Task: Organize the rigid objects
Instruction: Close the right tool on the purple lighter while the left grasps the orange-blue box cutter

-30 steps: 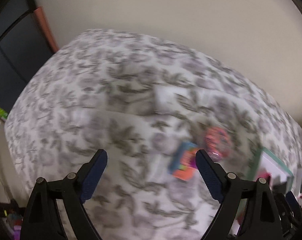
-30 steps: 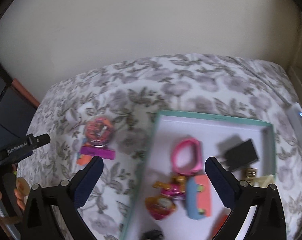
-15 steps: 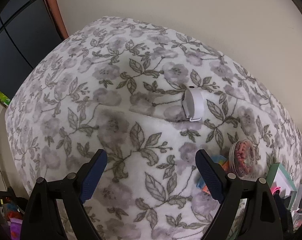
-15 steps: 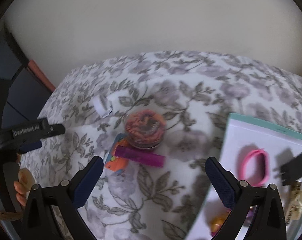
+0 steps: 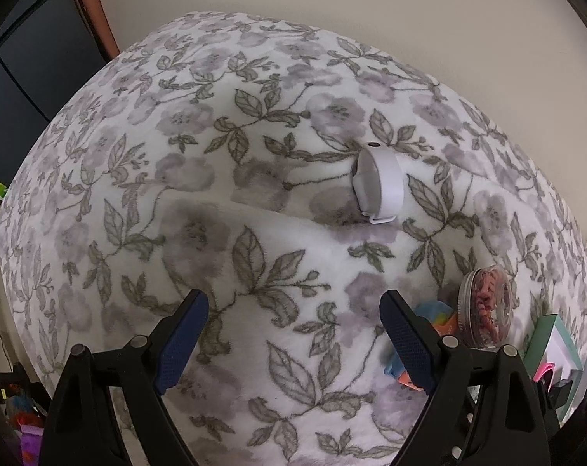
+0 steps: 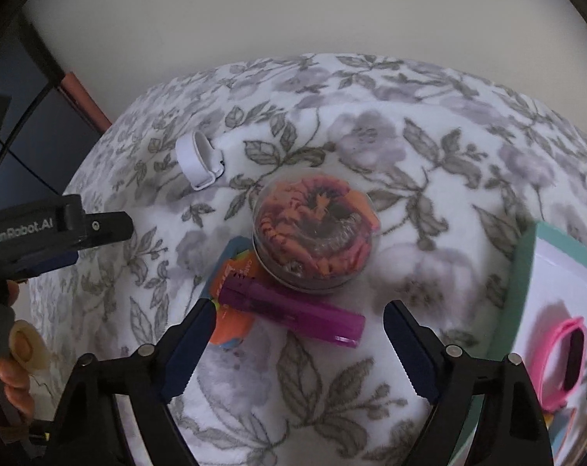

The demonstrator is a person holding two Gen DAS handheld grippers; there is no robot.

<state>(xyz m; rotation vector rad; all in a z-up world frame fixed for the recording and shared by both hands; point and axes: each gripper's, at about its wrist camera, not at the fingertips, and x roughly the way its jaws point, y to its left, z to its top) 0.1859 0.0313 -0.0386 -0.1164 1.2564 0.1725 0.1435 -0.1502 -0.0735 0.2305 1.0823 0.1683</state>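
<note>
A purple bar [image 6: 289,308] lies on the flowered blanket [image 6: 390,163], across an orange and blue toy [image 6: 231,272] and in front of a round clear jar [image 6: 315,229] of orange and pink bits. My right gripper [image 6: 299,334] hangs over the bar, its jaws closing; the bar sits between the fingertips, untouched. A white band [image 5: 379,186] stands on edge farther back. My left gripper [image 5: 293,334] is open over bare blanket, short of the band. The jar [image 5: 485,316] and toy [image 5: 437,314] lie to its right.
A teal-rimmed white box [image 6: 522,291] at the right holds a pink band [image 6: 565,357] and other small items. The left gripper's body [image 6: 60,229] and a person's hand [image 6: 14,349] are at the left edge. A cream wall rises behind the blanket.
The right gripper swung left from over the box to over the purple bar and jar, and its fingers drew slightly inward. The left gripper sank closer to the blanket; the white band looms larger.
</note>
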